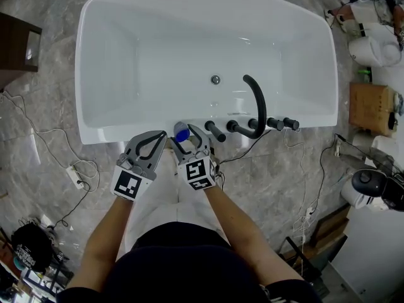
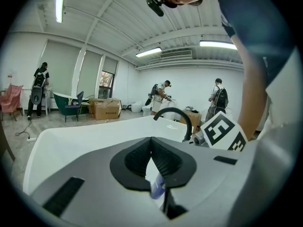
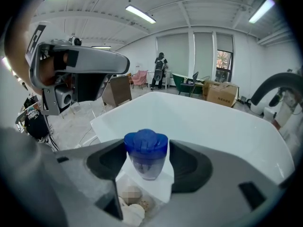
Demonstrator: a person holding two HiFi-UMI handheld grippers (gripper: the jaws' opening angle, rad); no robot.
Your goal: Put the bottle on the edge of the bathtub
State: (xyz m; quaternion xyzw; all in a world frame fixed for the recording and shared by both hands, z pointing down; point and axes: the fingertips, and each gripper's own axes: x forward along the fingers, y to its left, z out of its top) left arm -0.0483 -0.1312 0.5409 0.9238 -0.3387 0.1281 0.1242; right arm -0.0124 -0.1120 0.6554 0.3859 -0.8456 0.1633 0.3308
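Observation:
A small white bottle with a blue cap [image 1: 182, 132] is held upright just over the near rim of the white bathtub [image 1: 126, 136]. My right gripper [image 1: 188, 139] is shut on it. In the right gripper view the blue cap [image 3: 146, 148] stands between the dark pads, with the tub [image 3: 213, 122] beyond. My left gripper [image 1: 161, 136] hovers right beside it on the left, shut with nothing in it. In the left gripper view its pads [image 2: 142, 157] meet, and a sliver of the bottle [image 2: 157, 184] shows through the gap below them.
A black curved faucet [image 1: 255, 106] with several black handles sits on the near rim to the right of the grippers. Cables and a power strip [image 1: 76, 177] lie on the floor at left. A cardboard box [image 1: 369, 108] stands at right. Several people stand far off in the room.

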